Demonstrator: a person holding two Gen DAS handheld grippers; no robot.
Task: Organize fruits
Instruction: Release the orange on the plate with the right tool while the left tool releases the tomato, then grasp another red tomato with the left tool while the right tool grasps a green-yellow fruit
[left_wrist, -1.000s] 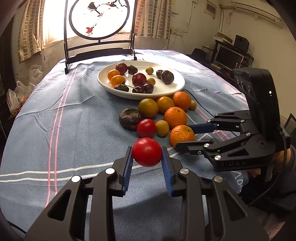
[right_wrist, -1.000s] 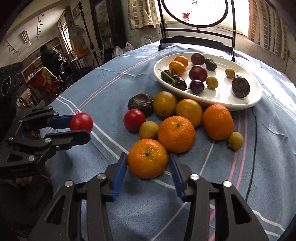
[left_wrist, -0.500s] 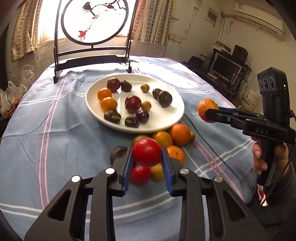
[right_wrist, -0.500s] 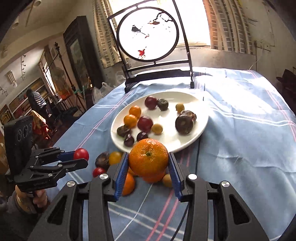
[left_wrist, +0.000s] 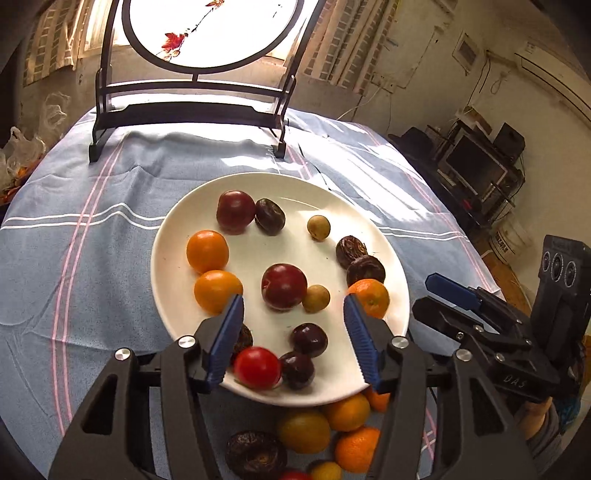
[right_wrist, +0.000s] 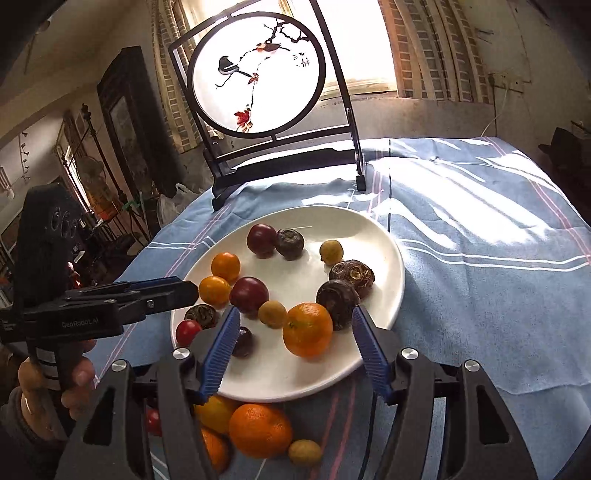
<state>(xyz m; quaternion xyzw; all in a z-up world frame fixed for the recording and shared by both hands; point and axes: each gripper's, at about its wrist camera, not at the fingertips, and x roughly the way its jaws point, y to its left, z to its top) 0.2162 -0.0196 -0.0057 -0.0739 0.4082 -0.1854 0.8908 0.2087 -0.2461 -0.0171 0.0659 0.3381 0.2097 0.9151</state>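
Left gripper (left_wrist: 293, 334) and right gripper (right_wrist: 291, 349) opening over white plate (left_wrist: 369, 206), nothing clamped; tomato (left_wrist: 257, 367) and orange (right_wrist: 307, 329) freshly down near front rim, liable to roll off onto worktop (right_wrist: 480, 258)

We see blue striped tablecloth (left_wrist: 92, 236) with pink and white lines, wrinkled, sunlit at far side. Round painted screen (right_wrist: 256, 75) in dark frame stands on cloth at far edge; bird and red leaves on it. Behind it, window with curtains (right_wrist: 436, 48). Monitor (left_wrist: 474, 164) on cluttered shelf at right. Plastic bags (left_wrist: 22, 147) beside table, left.
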